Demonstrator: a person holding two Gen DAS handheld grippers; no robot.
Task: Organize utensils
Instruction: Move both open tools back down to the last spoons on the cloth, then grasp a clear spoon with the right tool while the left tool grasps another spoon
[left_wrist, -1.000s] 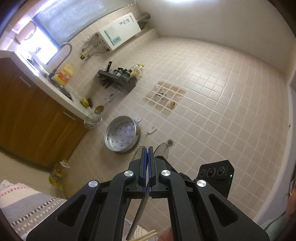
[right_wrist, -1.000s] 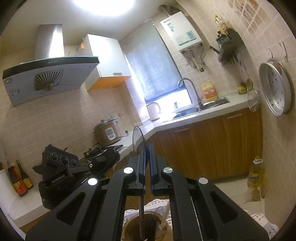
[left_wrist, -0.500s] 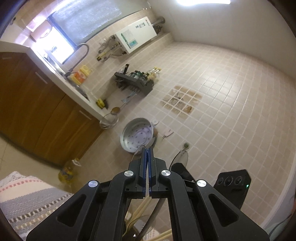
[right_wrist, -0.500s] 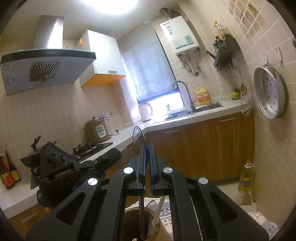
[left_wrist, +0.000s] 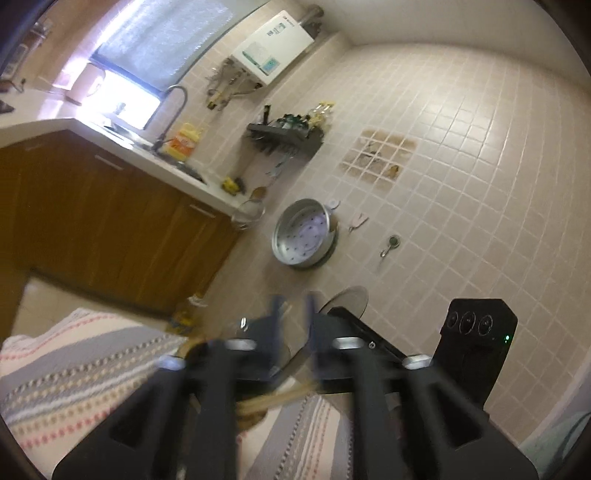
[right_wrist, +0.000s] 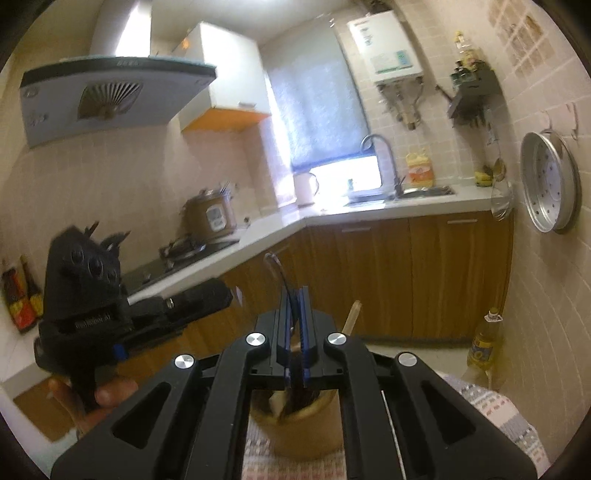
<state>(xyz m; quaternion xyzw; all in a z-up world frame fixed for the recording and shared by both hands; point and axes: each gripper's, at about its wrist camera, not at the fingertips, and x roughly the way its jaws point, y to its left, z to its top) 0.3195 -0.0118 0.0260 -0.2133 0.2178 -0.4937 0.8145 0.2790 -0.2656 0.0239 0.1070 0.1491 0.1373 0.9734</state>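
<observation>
My right gripper (right_wrist: 294, 314) holds the thin dark handle of a round-headed skimmer (right_wrist: 275, 264); its jaws are starting to open, the handle still between the pads. The handle runs down into a wooden utensil holder (right_wrist: 295, 421) just under the fingers, where a wooden stick (right_wrist: 352, 314) also stands. My left gripper (left_wrist: 292, 308) is blurred, its jaws opening and visibly apart, with nothing pressed between the pads. Below it lie pale chopsticks (left_wrist: 284, 397) and a grey handle (left_wrist: 295, 363) slanting into the holder. The skimmer's head (left_wrist: 347, 299) shows just past the left fingers.
A striped cloth (left_wrist: 74, 369) lies under the holder. A steamer tray (right_wrist: 550, 182) hangs on the tiled wall, with an oil bottle (right_wrist: 480, 347) on the floor below. Wooden cabinets (right_wrist: 424, 280), the sink counter and a stove stand behind. A hand (right_wrist: 103, 398) holds the left gripper.
The left jaws, shut before, have parted and that view has swung and blurred. The right gripper has sunk towards the holder, which now fills more of its view.
</observation>
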